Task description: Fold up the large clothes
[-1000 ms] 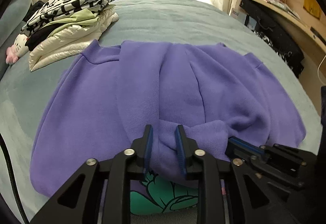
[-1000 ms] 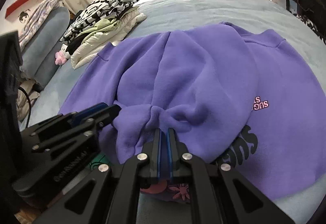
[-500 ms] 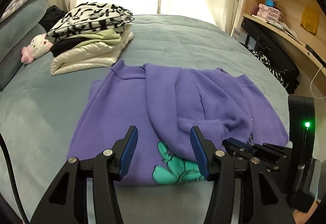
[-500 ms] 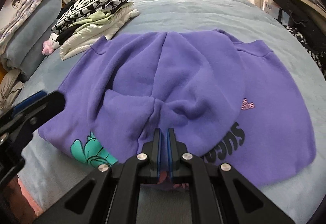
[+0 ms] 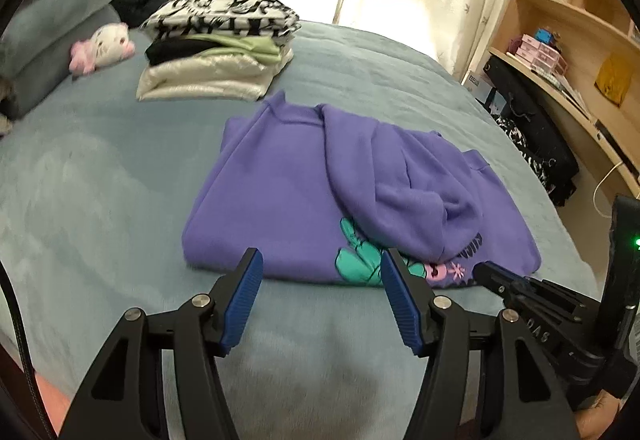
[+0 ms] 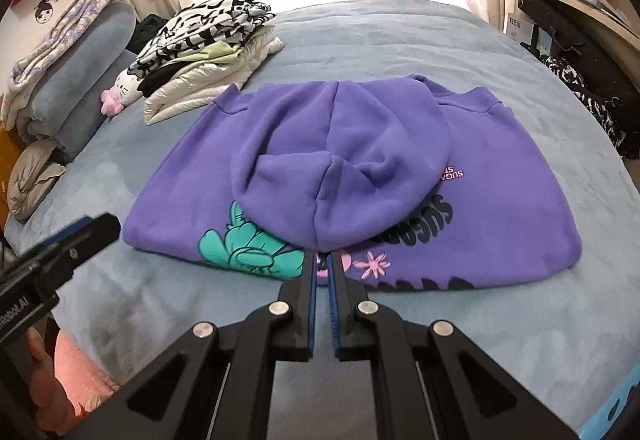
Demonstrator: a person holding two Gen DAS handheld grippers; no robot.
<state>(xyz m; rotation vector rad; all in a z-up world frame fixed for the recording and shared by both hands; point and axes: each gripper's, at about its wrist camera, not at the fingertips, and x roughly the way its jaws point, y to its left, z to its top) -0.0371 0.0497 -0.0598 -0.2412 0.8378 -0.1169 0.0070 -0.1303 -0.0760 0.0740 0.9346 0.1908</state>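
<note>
We've just let go with our left gripper [image 5: 322, 298], now spread wide and backed off the purple hoodie [image 6: 500, 176] straight ahead. Right gripper [image 6: 322, 268] nearly closed at the hood [image 6: 340, 160] tip (can't tell if pinching). Hood fold looks done.

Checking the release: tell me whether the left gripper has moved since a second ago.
Yes. The left gripper has opened and pulled back off the purple fleece hoodie, toward the near edge of the grey-blue bed.

Ahead of the black, blue-padded right gripper [image 6: 322, 260] lies a purple hoodie [image 6: 348, 144] printed teal, pink and black. Beyond it to the left, a black-and-white patterned top [image 6: 208, 24] caps a cream, green and black pile on the grey-blue bedspread [image 6: 400, 28].
</note>
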